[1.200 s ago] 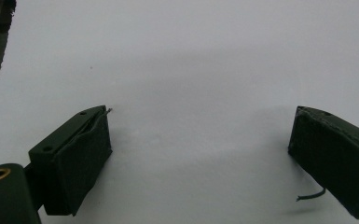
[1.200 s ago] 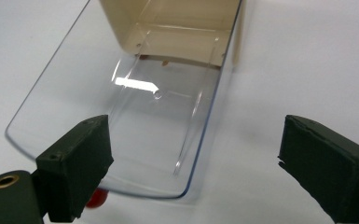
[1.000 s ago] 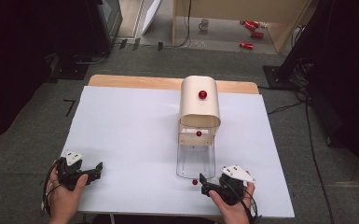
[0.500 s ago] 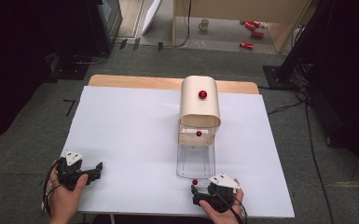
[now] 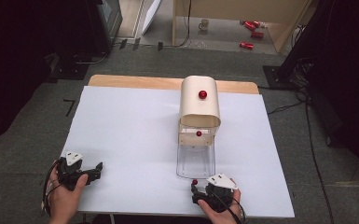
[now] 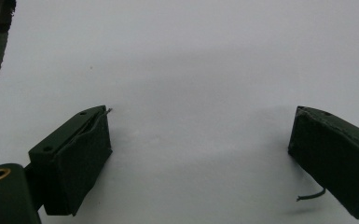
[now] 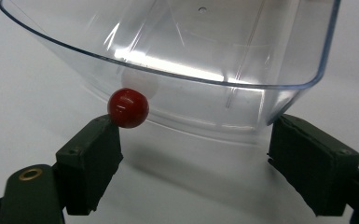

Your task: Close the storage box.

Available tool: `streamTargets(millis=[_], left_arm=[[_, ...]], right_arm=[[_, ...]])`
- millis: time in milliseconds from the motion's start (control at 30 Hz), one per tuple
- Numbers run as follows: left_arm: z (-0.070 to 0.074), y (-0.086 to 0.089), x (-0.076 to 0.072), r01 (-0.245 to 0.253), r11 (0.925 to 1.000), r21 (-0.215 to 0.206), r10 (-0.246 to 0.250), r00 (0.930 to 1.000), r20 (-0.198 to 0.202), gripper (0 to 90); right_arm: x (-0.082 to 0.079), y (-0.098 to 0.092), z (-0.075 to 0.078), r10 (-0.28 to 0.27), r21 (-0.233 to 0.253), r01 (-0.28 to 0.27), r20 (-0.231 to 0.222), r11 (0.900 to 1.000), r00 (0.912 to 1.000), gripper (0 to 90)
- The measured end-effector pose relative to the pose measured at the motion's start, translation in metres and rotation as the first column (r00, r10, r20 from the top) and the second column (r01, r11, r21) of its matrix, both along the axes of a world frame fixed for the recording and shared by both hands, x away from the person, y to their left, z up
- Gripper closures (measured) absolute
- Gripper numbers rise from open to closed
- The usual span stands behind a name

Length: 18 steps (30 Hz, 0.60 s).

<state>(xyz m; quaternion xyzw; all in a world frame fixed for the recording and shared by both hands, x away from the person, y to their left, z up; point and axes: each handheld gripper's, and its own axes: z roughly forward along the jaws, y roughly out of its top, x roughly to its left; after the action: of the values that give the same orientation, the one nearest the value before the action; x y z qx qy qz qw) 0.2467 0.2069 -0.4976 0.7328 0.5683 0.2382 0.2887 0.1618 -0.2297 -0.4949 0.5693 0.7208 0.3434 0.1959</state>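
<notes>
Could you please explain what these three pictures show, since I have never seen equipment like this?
There is no robot here: a person at a table holds a hand-operated two-jaw gripper in each hand. The high view looks down from above: the left gripper rests at the near left, the right gripper at the near right. The other two pictures come from small cameras riding on each gripper, looking along its black jaws.

On the white table top stands a cream curved-top box with a red round knob, and a clear plastic drawer pulled out towards the person. The drawer's small red ball knob sits just beyond the right gripper's open jaws.

Nothing is held; the left gripper is open over bare table.
</notes>
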Motion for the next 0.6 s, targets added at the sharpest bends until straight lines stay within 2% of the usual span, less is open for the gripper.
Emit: streamTargets(millis=[300,600], left_arm=[[0.0,0.0,0.0,0.001,1.0,0.001,-0.001,1.0,-0.001,5.5],[0.0,0.0,0.0,0.001,1.0,0.001,-0.001,1.0,0.0,5.5]], right_arm=[[0.001,0.0,0.0,-0.002,-0.013,0.002,0.007,1.0,1.0,17.9],[0.006,-0.001,0.011,-0.015,0.001,0.015,0.028,1.0,0.9995,18.4]])
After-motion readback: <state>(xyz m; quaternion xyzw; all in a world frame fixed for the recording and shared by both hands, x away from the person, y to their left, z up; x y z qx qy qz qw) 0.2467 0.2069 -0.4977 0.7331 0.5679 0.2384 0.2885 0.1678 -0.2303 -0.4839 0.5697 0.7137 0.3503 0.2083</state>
